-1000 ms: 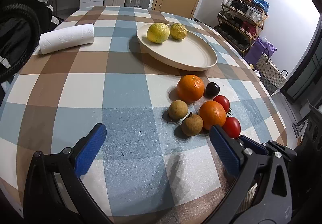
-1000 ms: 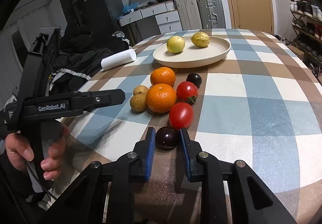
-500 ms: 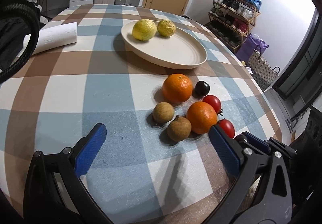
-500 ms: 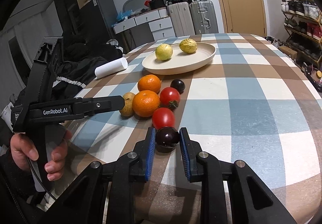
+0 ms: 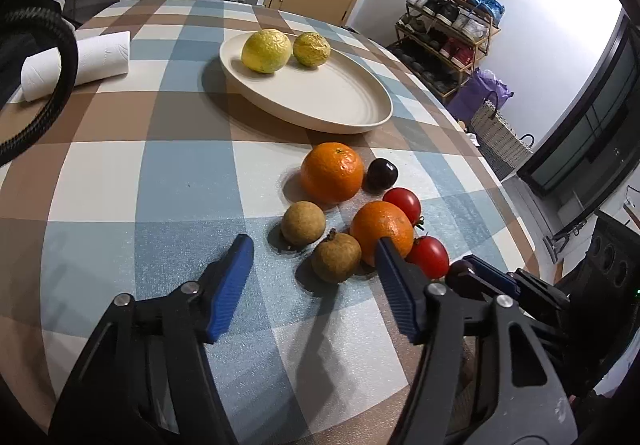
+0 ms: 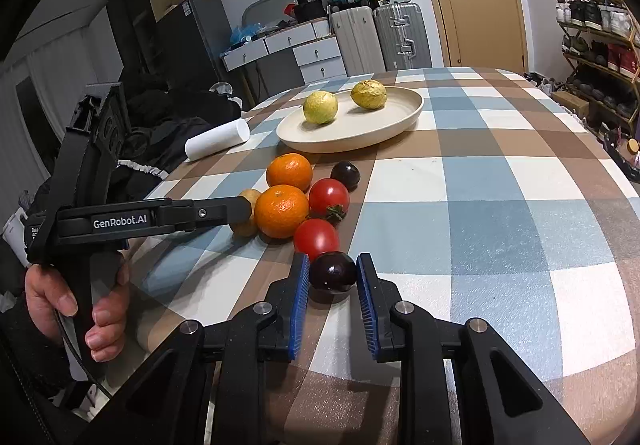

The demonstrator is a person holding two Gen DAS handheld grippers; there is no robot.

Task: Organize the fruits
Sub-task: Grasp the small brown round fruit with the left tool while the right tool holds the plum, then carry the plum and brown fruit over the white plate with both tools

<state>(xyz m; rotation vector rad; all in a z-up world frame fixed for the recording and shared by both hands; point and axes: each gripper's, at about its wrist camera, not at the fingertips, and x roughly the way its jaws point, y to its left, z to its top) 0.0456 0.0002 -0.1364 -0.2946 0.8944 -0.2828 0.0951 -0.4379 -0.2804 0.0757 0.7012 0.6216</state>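
Right gripper [image 6: 333, 277] is clamping the dark plum [image 6: 333, 272] and lifting it off the worktop [image 6: 500, 205], nearer the plate [image 6: 360, 133] than before. Left gripper [image 5: 312, 257], fingers spread, is closing on the brown fruit [image 5: 336, 256], short of the plate.

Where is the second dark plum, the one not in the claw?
In the right wrist view the free dark plum sits on the tablecloth just right of the far orange, between the plate and a tomato.

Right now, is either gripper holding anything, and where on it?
Right gripper: small dark purple round fruit, clamped across its sides between the blue fingers. Left gripper: open, empty.
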